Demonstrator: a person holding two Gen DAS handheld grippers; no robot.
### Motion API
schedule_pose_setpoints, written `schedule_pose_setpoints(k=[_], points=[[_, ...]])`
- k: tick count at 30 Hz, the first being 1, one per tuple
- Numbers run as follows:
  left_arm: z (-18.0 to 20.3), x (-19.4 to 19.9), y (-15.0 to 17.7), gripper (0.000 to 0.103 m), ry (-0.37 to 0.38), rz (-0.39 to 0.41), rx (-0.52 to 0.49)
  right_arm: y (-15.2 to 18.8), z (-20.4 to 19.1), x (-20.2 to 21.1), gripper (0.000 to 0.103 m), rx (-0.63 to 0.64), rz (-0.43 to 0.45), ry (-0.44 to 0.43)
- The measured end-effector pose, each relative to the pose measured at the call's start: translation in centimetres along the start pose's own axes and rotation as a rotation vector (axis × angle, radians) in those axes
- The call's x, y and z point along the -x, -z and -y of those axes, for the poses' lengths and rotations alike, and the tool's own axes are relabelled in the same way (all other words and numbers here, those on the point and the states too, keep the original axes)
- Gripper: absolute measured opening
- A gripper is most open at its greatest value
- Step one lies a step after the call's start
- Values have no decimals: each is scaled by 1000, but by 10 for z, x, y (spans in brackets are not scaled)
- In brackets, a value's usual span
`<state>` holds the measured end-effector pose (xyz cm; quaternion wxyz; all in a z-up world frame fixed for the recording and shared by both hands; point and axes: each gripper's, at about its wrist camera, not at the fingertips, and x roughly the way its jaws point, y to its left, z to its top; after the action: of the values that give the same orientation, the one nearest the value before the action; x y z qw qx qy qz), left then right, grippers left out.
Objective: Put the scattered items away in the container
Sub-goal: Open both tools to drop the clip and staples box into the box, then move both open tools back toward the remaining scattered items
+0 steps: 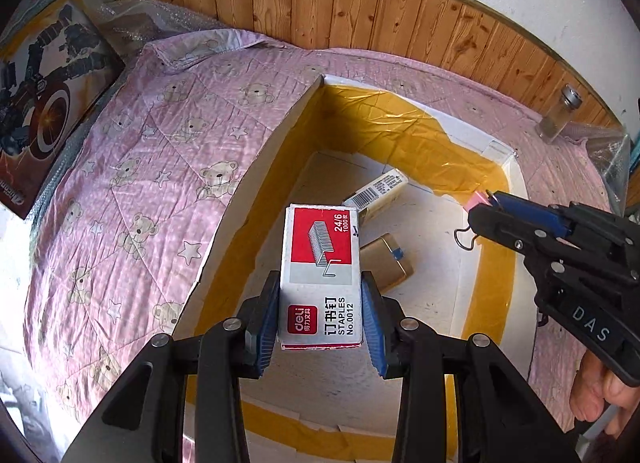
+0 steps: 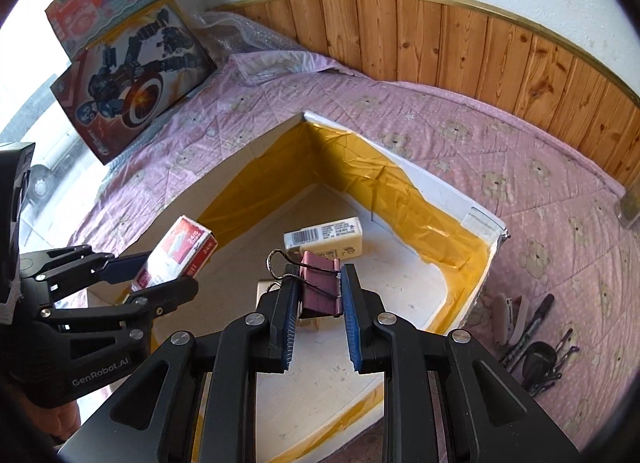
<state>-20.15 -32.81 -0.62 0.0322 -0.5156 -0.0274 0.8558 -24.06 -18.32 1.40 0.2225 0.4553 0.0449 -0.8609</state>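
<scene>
My left gripper (image 1: pixel 322 305) is shut on a red and white staples box (image 1: pixel 320 263), held above the open white cardboard box with yellow tape (image 1: pixel 404 131). The same staples box (image 2: pixel 176 259) shows at the left of the right wrist view, in the left gripper (image 2: pixel 160 275). My right gripper (image 2: pixel 320 299) is shut on a pink binder clip (image 2: pixel 318 287) over the box (image 2: pixel 440 187); in the left view that gripper (image 1: pixel 486 203) hangs over the box's right side. Inside lie a cream eraser (image 2: pixel 324 239) and a gold item (image 1: pixel 386 263).
A pink bear-print quilt (image 1: pixel 160 143) covers the surface. Toy boxes (image 2: pixel 132 75) lean at the far left. A glass jar (image 1: pixel 560 115) stands by the wood panel wall. Pens, a stapler and dark clips (image 2: pixel 528 339) lie on the quilt right of the box.
</scene>
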Motion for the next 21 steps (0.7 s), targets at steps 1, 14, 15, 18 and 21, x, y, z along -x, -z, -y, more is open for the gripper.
schedule_pose_setpoints(k=[1, 14, 15, 18, 21], points=[[0, -3, 0, 39, -4, -8, -2, -2, 2, -3, 25, -5, -3, 1], [-2, 3, 3, 55, -35, -23, 4, 7, 5, 20, 32, -59, 37, -30], [-2, 6, 4, 55, -35, -20, 3, 9, 3, 26, 33, -61, 45, -34], [-1, 17, 9, 55, -33, -10, 0, 14, -3, 40, 36, -57, 65, -41], [1, 27, 16, 56, -35, -1, -5, 19, -7, 51, 37, -60, 75, -46]])
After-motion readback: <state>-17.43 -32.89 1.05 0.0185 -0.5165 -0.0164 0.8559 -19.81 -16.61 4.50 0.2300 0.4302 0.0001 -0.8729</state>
